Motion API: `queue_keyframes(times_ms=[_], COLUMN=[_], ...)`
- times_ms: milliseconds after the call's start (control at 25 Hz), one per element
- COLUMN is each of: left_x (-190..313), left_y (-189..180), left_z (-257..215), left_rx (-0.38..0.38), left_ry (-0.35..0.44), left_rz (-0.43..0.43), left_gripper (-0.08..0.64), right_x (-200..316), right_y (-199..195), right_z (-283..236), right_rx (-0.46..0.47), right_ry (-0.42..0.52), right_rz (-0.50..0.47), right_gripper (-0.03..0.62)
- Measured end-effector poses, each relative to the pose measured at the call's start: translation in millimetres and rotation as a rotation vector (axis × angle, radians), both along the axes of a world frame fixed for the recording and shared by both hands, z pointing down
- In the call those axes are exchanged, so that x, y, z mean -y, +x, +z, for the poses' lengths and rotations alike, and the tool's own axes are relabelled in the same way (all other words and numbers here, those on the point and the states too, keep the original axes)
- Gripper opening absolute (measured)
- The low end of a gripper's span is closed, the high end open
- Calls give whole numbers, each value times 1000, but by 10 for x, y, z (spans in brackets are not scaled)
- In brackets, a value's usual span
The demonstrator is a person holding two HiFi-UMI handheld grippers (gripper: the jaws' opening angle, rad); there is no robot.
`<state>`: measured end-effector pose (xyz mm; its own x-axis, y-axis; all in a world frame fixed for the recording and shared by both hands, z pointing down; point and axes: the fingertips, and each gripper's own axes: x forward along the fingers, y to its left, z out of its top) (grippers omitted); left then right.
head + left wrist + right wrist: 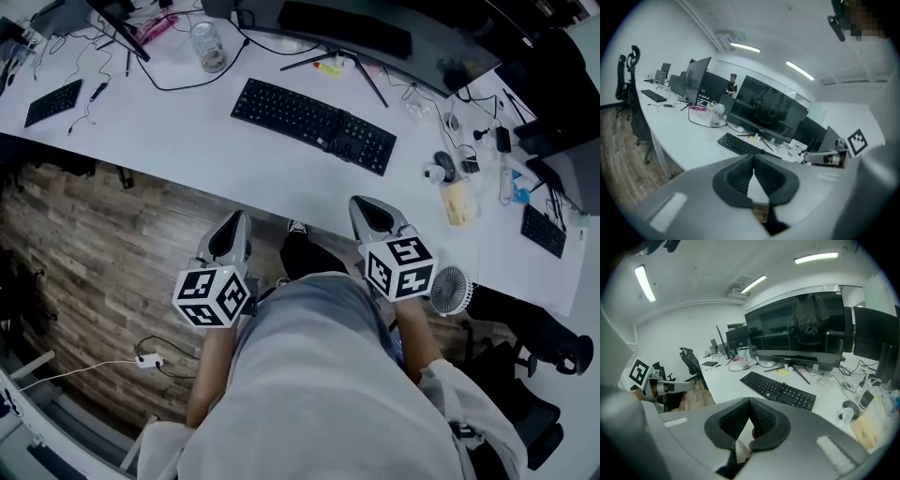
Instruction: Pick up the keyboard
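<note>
**Approach to the keyboard, both grippers closed and empty**

Nearest the head camera is the person's grey shirt [319, 394], with the left gripper [239, 218] and right gripper [360, 202] held out past it, short of the white desk [187, 150]. Each gripper view shows the ribbed pads meeting at their tips with nothing between them, so both pairs of fingers are clenched on air. The keyboard [314, 125] lies flat on the desk, ahead of both sets of fingertips and well apart from them. It sits more in front of the right fingertips than the left.

Its long axis runs roughly along the desk's near edge, slanting away from the left fingertips toward the right. The numeric pad is at the end beyond the right fingertips, and the front row of keys faces the person.

Judged from this position, the step in hand is the reach. It is done well by spreading both jaws before arrival, carrying one gripper to each short end, pinching the thin edges squarely, and raising both ends together so the board stays level and clears the monitor stand [367, 80] behind it.
</note>
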<state>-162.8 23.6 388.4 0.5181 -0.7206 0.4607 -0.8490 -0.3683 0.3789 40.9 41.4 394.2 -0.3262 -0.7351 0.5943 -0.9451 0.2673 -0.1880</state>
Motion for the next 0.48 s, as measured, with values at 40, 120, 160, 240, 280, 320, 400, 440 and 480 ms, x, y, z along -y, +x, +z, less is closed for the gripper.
queue_keyframes(times_ms=[40, 120, 160, 240, 280, 320, 400, 440, 480], left_x=[59, 164, 210, 310, 367, 425, 535, 578, 614], left_y=[27, 96, 134, 215, 255, 293, 364, 399, 436], left_z=[2, 11, 16, 22, 23, 23, 25, 31, 40], left_rx=[0, 1, 2, 8, 10, 11, 12, 13, 16], left_ry=[0, -2, -5, -8, -11, -14, -17, -20, -22], left_rz=[-2, 5, 10, 21, 27, 33, 41, 45, 49], left_gripper=[0, 0, 0, 0, 0, 0, 0, 0, 0], right_x=[61, 176, 231, 345, 407, 470, 583, 626, 662], right_y=[30, 89, 118, 179, 211, 245, 314, 348, 382], right_z=[2, 15, 23, 33, 35, 36, 47, 60, 79], right_rx=[-1, 1, 3, 11, 14, 17, 23, 26, 30], right_ry=[2, 2, 1, 1, 4, 6, 9, 8, 6], right_rz=[1, 5, 6, 9, 10, 12, 18, 21, 24], right_gripper=[2, 2, 2, 3, 3, 3, 3, 3, 3])
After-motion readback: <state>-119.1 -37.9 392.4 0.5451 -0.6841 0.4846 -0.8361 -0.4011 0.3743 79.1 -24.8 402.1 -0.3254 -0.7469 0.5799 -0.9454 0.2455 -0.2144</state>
